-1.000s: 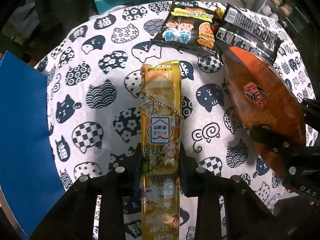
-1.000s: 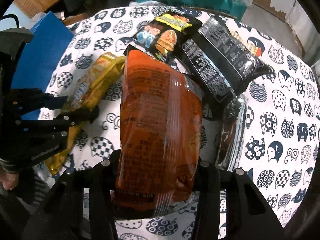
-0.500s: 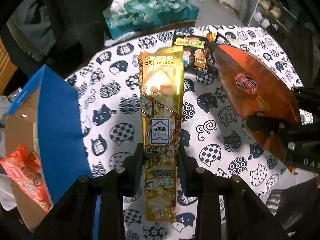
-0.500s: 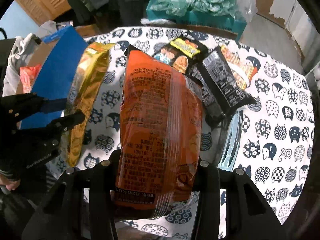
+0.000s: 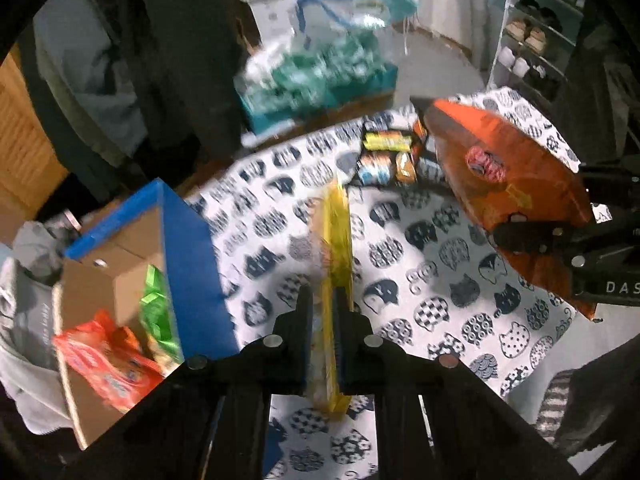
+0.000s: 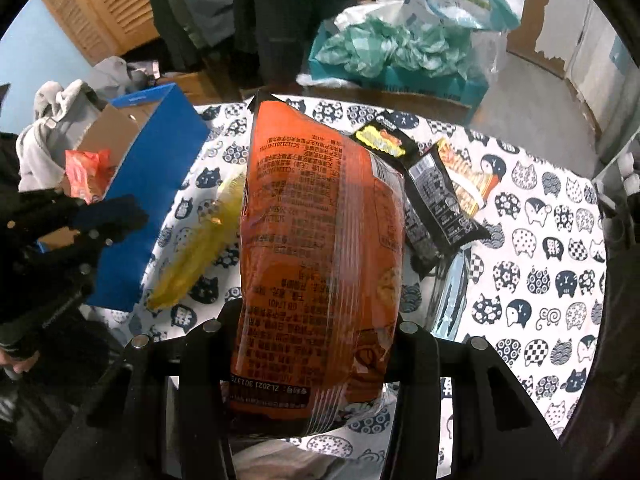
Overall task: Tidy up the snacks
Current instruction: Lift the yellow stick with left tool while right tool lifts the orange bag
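Note:
My left gripper (image 5: pixel 323 308) is shut on a long yellow snack pack (image 5: pixel 337 264), held edge-on above the cat-print tablecloth (image 5: pixel 420 280). It also shows in the right wrist view (image 6: pixel 200 248). My right gripper (image 6: pixel 312 320) is shut on a large orange snack bag (image 6: pixel 320 248), lifted above the table; the bag also shows in the left wrist view (image 5: pixel 508 184). A blue cardboard box (image 5: pixel 188 264) stands at the table's left with red (image 5: pixel 104 360) and green (image 5: pixel 158 312) packs inside.
Black snack packs (image 6: pixel 432 196) and an orange-striped pack (image 6: pixel 468 176) lie at the table's far side. A clear wrapper (image 6: pixel 452 292) lies right of the orange bag. A teal box of crumpled bags (image 6: pixel 396 60) stands beyond the table. Grey clothes (image 6: pixel 44 128) lie left.
Both grippers have risen and tilted up with their packs. The yellow pack has turned edge-on and swung left toward the blue box, which now shows its open inside.

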Available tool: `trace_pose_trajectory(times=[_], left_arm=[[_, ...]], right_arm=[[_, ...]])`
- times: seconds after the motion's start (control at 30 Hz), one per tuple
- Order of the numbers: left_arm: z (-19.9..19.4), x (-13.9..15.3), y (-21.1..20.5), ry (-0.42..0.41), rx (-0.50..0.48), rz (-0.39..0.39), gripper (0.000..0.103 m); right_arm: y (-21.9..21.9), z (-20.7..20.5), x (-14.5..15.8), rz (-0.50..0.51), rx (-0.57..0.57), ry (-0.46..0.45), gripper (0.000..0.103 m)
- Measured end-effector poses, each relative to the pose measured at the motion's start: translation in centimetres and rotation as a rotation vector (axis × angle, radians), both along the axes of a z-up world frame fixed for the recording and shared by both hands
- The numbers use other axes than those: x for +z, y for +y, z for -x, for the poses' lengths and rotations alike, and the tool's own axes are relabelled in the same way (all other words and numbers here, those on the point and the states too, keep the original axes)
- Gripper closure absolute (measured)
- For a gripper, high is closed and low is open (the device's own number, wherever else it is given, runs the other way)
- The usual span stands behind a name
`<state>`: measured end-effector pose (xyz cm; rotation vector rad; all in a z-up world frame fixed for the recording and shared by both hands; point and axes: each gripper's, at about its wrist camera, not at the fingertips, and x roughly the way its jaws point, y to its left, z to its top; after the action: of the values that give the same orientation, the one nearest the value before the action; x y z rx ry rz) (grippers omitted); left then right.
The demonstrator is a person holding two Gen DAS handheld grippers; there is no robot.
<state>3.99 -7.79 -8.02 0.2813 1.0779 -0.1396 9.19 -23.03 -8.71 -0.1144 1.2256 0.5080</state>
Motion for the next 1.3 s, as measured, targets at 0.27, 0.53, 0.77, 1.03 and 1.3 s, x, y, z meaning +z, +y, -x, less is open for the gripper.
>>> trace_pose_trajectory(times=[0.27,0.53,0.77,1.03,1.3], left_arm=[[-1.0,-1.3,1.6,0.069,0.023,0.087,0.089],[-2.8,-4.2,1.7,0.147,0.088,0.163,0.038],[-4.6,-6.9,-0.4,0.202,0.089,0.141,0.036],[-6.2,-10.0,-2.3,0.256,0.087,0.08,0.035],[-7.2,-12.4,-2.1,0.299,0.112,0.069,0.035]], right_arm=[[0.2,-0.2,-0.5,0.004,-0.007,0.013,0.059],[-0.3,-0.4,-1.6,0.006,-0.016,0.035,0.059],[-1.5,-0.6,-2.2,-0.001,-0.033,0.045,0.059],[-2.8,-0.7,-3.3,-0.006,-0.051,0.067,0.059],[-3.3,-1.0,-4.3,-0.011,-0.053,0.09,0.059]])
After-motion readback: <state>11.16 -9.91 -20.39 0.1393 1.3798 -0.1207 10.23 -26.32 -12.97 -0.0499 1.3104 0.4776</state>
